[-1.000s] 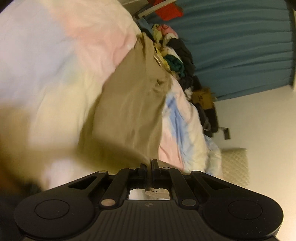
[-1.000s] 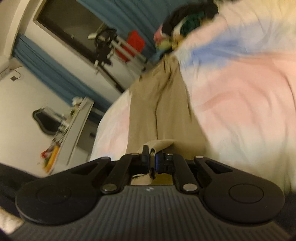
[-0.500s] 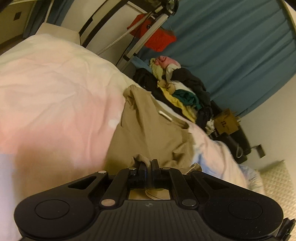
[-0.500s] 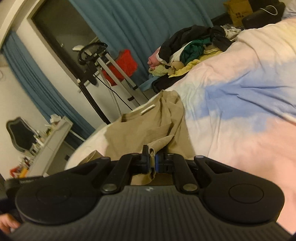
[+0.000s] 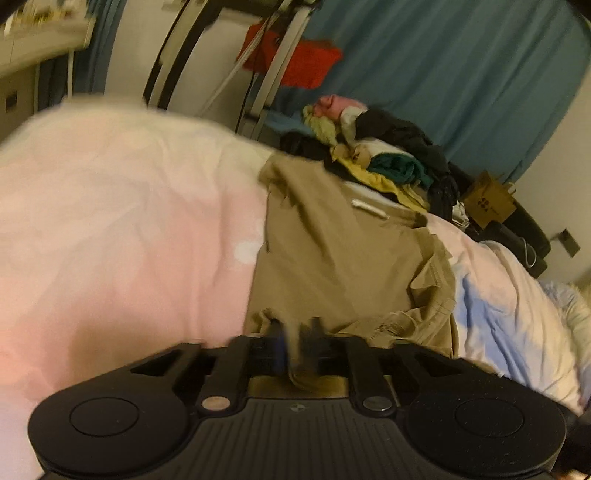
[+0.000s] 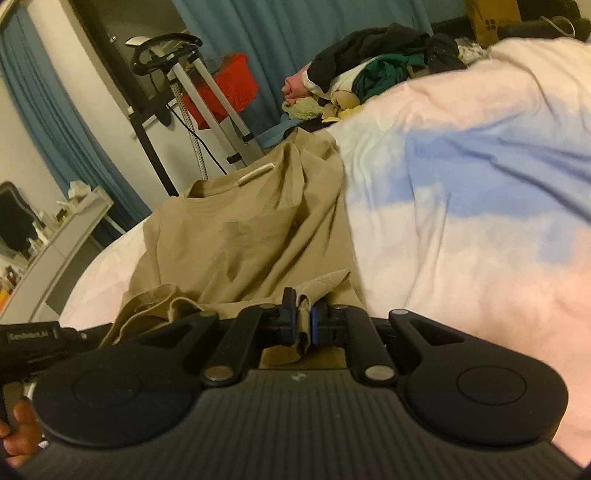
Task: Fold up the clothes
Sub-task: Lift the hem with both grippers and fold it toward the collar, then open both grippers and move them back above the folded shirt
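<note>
Left wrist view: sits on the left gripper [image 5: 295, 343], low over the bed [image 5: 110, 240], facing forward and down along the fingers, tilted so the room leans.
Left wrist nearness: close; the tan shirt [image 5: 340, 258] begins right at the fingers, the blue curtain [image 5: 461, 74] is far.
Right wrist view: sits on the right gripper [image 6: 303, 321], equally low over the bed [image 6: 461, 221], facing forward and down.
Right wrist nearness: close; the tan shirt [image 6: 240, 240] fills the near middle.
Shared: shirt, clothes pile [image 5: 388, 158] [image 6: 376, 62], red cloth [image 5: 299, 62] [image 6: 221, 88], curtain [image 6: 277, 26].
</note>
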{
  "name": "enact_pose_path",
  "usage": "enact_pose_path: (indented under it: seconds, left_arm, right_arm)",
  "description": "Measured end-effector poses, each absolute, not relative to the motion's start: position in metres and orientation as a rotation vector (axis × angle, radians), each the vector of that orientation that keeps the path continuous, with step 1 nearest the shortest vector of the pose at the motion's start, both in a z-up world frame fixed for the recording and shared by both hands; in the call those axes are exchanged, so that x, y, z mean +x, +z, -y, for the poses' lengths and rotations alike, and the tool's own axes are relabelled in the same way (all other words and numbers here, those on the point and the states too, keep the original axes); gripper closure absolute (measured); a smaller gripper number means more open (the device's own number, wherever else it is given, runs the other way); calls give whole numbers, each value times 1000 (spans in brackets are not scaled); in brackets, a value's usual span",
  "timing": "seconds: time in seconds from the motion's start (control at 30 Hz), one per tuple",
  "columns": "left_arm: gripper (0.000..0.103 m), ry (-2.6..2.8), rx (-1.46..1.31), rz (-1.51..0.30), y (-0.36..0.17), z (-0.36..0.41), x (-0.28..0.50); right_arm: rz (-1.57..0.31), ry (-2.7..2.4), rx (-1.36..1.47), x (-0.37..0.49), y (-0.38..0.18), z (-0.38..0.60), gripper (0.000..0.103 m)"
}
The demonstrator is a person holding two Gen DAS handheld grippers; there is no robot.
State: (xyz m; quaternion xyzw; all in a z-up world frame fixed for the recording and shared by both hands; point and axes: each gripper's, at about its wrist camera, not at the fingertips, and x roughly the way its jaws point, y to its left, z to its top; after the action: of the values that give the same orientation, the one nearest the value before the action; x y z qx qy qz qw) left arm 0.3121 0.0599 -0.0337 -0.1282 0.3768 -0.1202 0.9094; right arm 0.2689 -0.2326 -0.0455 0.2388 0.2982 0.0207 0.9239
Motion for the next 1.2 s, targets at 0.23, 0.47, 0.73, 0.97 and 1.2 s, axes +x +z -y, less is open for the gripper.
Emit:
enact_pose_path:
  seconds: [0.23,0.47,0.73,0.97,1.2]
  left_arm:
    - [20,-236,-122,-665,11,-49,243]
    - [13,-278,-32,-545,46,-44,168]
    - [8,-262,-89,-533,46,-56,116]
    - [8,-228,-120,-530,42,-66,118]
    - [8,-242,-185,-622,28,-70,132]
  right_arm:
    - [-425,50,380,210,9,224,13]
    - [-368,50,330,145,36,219,13]
    - [-320,55,281,96,42,198,13]
    - [-298,28,227,87,40,192,13]
    - [-313,2,224,92,30,194,13]
